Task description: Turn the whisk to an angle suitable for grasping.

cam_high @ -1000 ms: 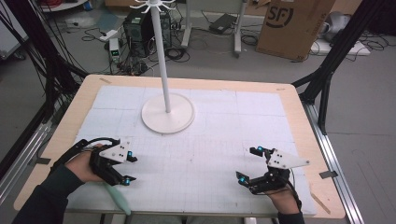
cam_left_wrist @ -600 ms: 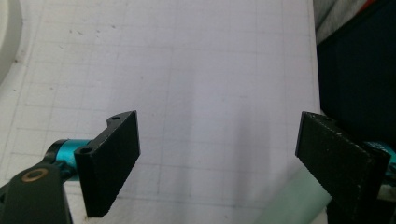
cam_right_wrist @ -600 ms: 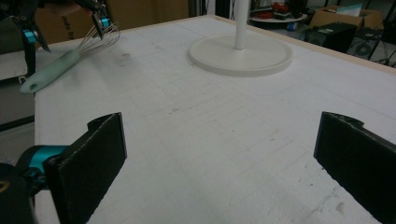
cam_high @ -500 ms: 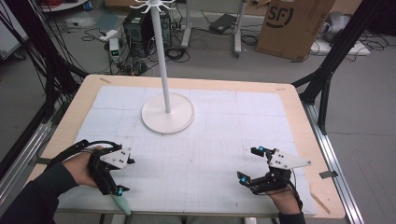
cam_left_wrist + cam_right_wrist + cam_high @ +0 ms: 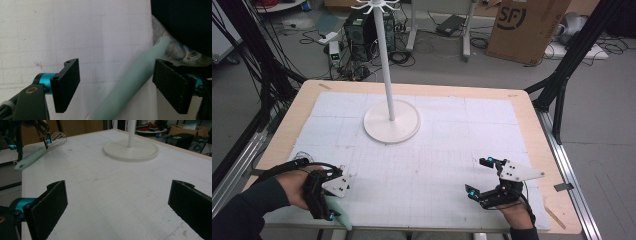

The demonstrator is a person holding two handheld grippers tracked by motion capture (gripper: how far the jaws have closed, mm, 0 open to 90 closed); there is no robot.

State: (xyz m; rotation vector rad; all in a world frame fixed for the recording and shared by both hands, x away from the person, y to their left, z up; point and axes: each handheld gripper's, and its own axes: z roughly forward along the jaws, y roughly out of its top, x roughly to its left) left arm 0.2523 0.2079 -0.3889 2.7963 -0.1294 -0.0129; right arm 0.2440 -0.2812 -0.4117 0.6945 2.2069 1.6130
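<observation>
Left claw [image 5: 115, 85] is spread around the whisk [image 5: 132, 80] handle at the worktop [image 5: 437, 170] edge, jaws just narrowing, not gripping yet. Right claw [image 5: 479, 177] sits spread, empty. Pickup's barely started; the stand [image 5: 391, 120] sits well apart.

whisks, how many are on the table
1. The whisk lies at the near left edge of the table, its mint green handle sticking out past the edge, between the open jaws of the left gripper. Nothing hints at another.
</observation>
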